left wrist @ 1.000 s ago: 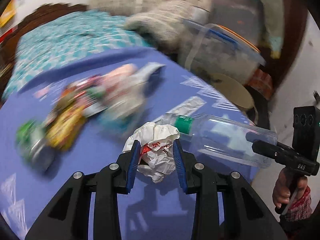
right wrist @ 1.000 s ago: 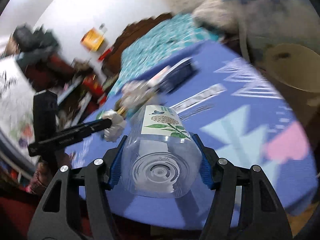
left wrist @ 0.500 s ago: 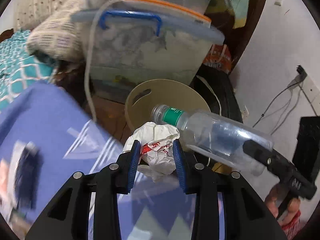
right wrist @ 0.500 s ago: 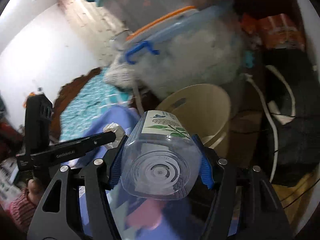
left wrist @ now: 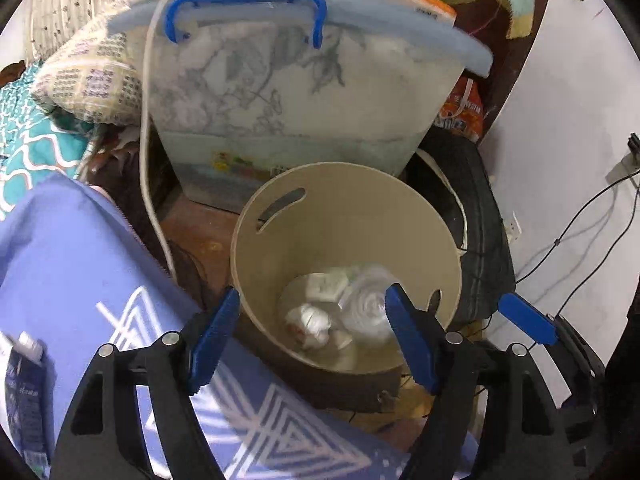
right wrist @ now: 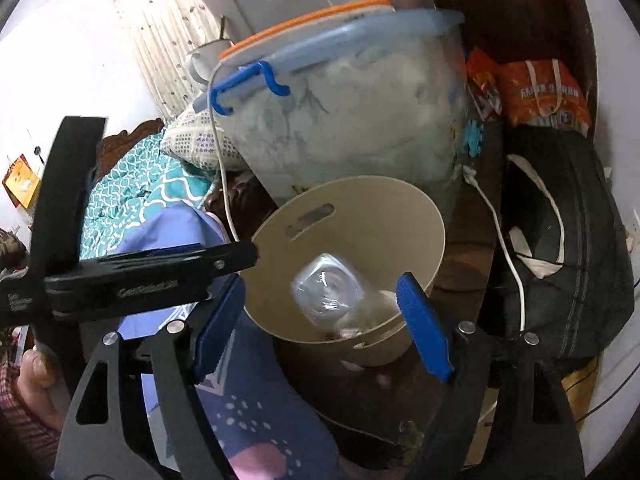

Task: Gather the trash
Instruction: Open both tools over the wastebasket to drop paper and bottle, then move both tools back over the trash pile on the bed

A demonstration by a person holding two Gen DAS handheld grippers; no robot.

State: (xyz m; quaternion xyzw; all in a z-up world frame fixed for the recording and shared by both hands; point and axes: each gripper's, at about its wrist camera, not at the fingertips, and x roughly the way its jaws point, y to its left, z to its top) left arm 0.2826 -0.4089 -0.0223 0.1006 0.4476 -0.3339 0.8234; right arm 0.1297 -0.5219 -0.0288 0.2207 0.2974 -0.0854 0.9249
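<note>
A beige bin (left wrist: 348, 208) stands on the floor beside the purple-covered table (left wrist: 72, 260). At its bottom lie a crumpled white paper ball (left wrist: 310, 320) and a clear plastic bottle (left wrist: 370, 308). My left gripper (left wrist: 312, 298) hangs above the bin's near rim, its jaws opening with nothing between them. In the right wrist view the bottle (right wrist: 328, 292) is blurred, base up, inside the bin (right wrist: 392, 208). My right gripper (right wrist: 320, 284) is above it, its jaws opening and its pads off the bottle. The left gripper (right wrist: 244, 258) reaches in from the left over the rim.
A large translucent storage box (left wrist: 300, 92) with a blue handle stands right behind the bin. A white cable (left wrist: 148, 160) hangs down its left side. To the right lie a black bag (left wrist: 476, 220) and an orange bag (right wrist: 540, 96). A dark packet (left wrist: 20, 380) lies on the table.
Both grippers swung from over the table to above the bin. Both then let go: the paper ball and the bottle dropped from the jaws into the bin.
</note>
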